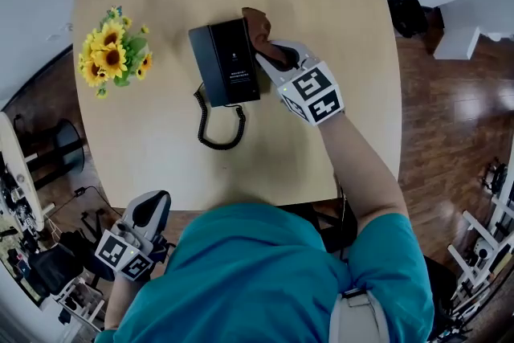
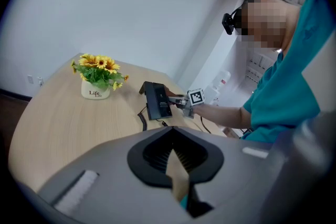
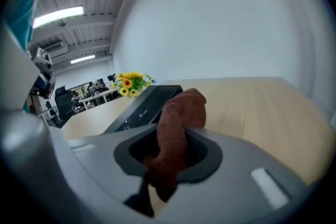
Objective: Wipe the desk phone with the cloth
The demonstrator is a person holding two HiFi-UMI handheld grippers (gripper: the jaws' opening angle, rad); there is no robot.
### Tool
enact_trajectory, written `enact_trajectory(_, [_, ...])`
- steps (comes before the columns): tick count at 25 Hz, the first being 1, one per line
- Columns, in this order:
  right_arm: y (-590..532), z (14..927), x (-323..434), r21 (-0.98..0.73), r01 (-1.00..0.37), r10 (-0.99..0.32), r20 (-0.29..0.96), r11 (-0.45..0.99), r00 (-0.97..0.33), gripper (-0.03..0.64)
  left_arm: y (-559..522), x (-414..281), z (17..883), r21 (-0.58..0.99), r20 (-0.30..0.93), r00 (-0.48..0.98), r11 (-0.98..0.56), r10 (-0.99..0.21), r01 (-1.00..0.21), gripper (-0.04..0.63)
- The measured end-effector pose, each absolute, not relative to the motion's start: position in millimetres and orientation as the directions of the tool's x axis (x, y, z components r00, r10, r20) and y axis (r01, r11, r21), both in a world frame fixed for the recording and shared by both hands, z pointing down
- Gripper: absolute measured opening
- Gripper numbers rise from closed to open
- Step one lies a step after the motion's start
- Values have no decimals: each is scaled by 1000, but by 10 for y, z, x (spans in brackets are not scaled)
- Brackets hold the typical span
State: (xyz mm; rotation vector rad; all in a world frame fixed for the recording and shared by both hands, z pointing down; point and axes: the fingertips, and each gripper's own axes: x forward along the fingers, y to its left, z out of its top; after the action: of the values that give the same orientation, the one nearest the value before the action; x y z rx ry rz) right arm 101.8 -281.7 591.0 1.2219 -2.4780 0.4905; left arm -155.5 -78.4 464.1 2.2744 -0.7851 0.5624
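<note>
I have open bench (image 1: 337, 12) far and right of the phone (image 1: 225, 60); flowers (image 1: 112, 52) crowd left, cord (image 1: 217, 128) lies near.

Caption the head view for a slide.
Right gripper holds a brown cloth against the desk phone; left gripper hangs off the table.

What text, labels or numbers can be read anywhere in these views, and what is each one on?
"Life": on the white flower pot, in the left gripper view; a smaller line beneath it appears to repeat "Life".
White print on the desk phone: too small to read in any view.
Cube on the right gripper: square marker patterns only, no words or numbers.
</note>
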Motion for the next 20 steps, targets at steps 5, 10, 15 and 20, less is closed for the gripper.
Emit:
enact_trajectory(5, [-2812,5757,1118,-246,-811,-732,348,531,-586,81,-779,-1530,4646,446,567,733,-608,-376,-657,6])
enact_trajectory(10, [-3245,5428,1269,-569,-695,-782,138,440,-608,83,-733,-1496,4649,444,567,737,-618,-368,-649,5])
enact_trajectory(15, [-3223,5507,1139,-672,-596,-734,111,441,-669,83,-701,-1489,4595,437,568,733,-617,-375,-655,6])
enact_trajectory(20, [-2879,5643,1072,-697,-557,-691,122,452,-713,83,-677,-1463,4596,438,564,736,-620,-375,-651,5])
